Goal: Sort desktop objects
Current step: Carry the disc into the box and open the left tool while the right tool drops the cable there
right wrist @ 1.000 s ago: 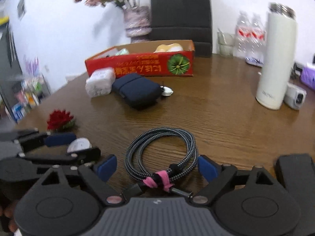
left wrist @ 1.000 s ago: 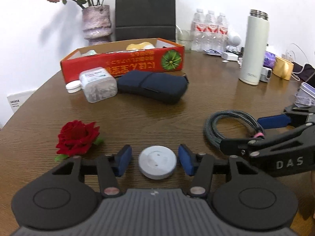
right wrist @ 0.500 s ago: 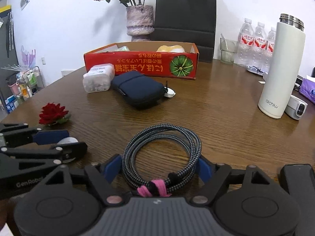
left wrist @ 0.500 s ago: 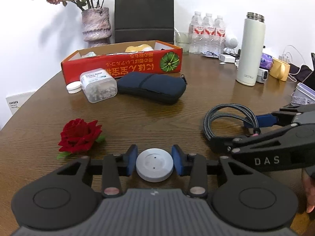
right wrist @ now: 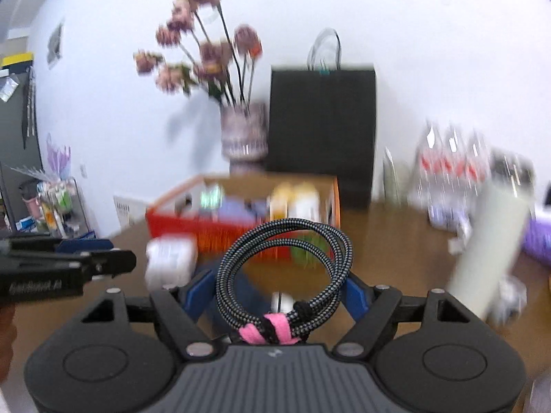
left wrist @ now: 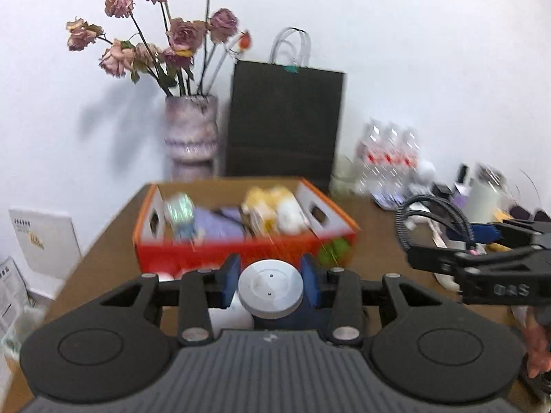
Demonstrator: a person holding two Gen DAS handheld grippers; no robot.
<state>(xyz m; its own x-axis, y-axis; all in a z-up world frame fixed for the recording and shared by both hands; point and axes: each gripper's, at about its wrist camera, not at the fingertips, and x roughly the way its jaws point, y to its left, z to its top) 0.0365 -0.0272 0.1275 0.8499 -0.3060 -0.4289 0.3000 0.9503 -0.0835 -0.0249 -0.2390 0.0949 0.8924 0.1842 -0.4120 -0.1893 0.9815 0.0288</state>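
Ahead of both tools: red box [left wrist: 241, 237]. Left tool [left wrist: 271, 284] clamps white disc [left wrist: 271, 289], right tool [right wrist: 282, 292] clamps coiled cable [right wrist: 286, 268]; carry step, next release over box.

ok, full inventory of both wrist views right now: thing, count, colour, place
white puck: 1, white, clamped in left gripper
coiled cable: 1, black-white braid with pink tie, held in right gripper
box: 1, red-orange, mid-table, items inside too blurred to name
vase: 1, mottled purple, dried pink flowers, behind box
paper bag: 1, black, against wall
water bottles: 3, clear, red labels, right of bag
flask: 1, white, right side
left gripper: shut on puck
right gripper: shut on cable
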